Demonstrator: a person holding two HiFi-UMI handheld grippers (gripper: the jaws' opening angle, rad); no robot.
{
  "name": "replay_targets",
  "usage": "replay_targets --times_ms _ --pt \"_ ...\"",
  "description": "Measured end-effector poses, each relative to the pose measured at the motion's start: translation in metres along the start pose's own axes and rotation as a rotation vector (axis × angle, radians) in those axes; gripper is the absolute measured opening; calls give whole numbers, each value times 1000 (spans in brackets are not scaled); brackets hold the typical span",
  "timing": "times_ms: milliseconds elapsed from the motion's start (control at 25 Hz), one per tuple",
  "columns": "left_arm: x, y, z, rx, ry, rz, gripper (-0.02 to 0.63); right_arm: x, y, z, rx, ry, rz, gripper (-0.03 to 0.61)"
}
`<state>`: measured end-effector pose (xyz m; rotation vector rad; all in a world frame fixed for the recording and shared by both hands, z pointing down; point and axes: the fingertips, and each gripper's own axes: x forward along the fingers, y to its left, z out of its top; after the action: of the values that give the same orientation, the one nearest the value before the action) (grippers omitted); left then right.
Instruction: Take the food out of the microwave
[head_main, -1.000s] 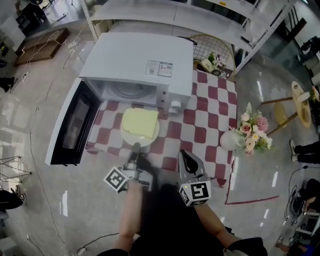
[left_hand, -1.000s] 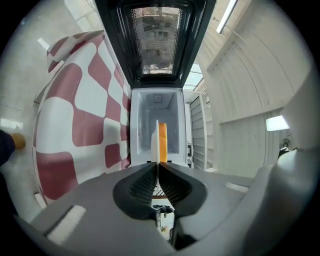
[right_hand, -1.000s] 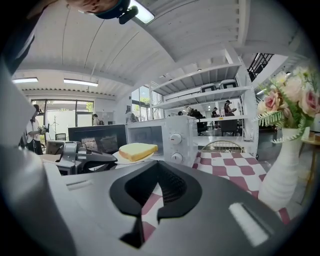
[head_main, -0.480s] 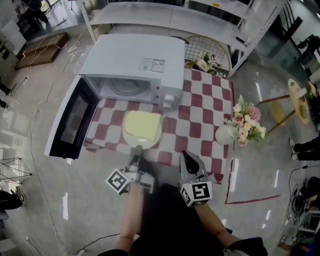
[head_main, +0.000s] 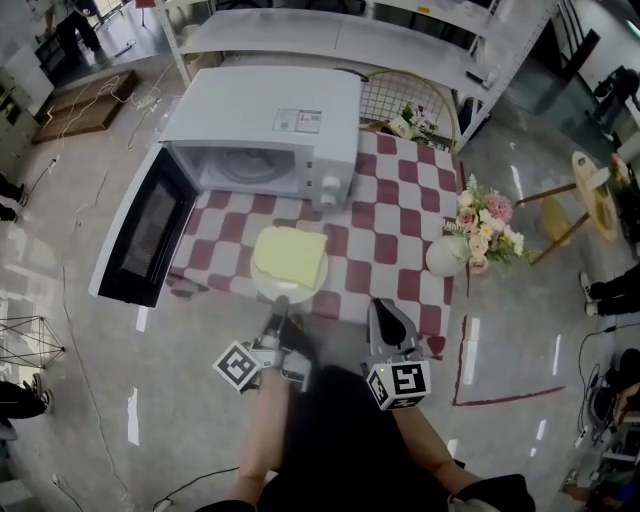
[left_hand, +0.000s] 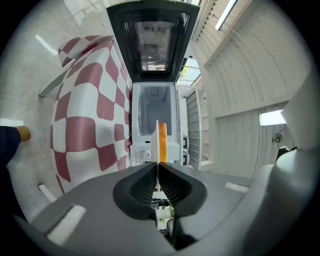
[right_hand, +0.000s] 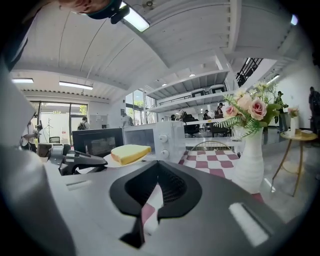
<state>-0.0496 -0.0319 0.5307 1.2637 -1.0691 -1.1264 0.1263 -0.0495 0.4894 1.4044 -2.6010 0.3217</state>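
A white plate (head_main: 263, 284) carrying a yellow slab of food (head_main: 290, 255) hangs over the front part of the checkered tablecloth (head_main: 395, 225), outside the white microwave (head_main: 260, 115). My left gripper (head_main: 280, 303) is shut on the plate's near rim. In the left gripper view the plate (left_hand: 157, 142) shows edge-on between the pads, the food (left_hand: 162, 142) beside it. The microwave door (head_main: 145, 235) hangs open to the left and the cavity (head_main: 250, 170) holds only its turntable. My right gripper (head_main: 380, 305) hovers at the table's front edge, shut and holding nothing.
A white vase (head_main: 443, 257) of pink flowers (head_main: 485, 225) stands at the table's right edge, close to my right gripper. A wire basket (head_main: 415, 105) sits behind the microwave. Shelving runs along the back, and a small round stool (head_main: 595, 195) stands far right.
The plate and my left gripper have drawn back from the microwave towards the table's front edge. My right gripper has drawn back alongside.
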Motion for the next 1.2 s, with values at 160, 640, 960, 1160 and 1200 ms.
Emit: replay_targets --times_ms 160,640,960,1160,1200 --pt "-7 0 -13 -6 19 -5 23 -9 -10 -2 21 -8 -29 0" --pt "-19 1 -40 -8 75 2 23 -31 -43 -1 41 -34 -138 -2" --pt "-16 3 -43 -2 92 -4 23 -36 -51 -1 24 -45 -184 -2" --pt "-18 0 -43 -10 94 -5 23 -39 -53 2 20 -56 -204 -2" --pt "-18 -1 -44 -12 94 -6 23 -39 -53 2 18 -56 -206 -1"
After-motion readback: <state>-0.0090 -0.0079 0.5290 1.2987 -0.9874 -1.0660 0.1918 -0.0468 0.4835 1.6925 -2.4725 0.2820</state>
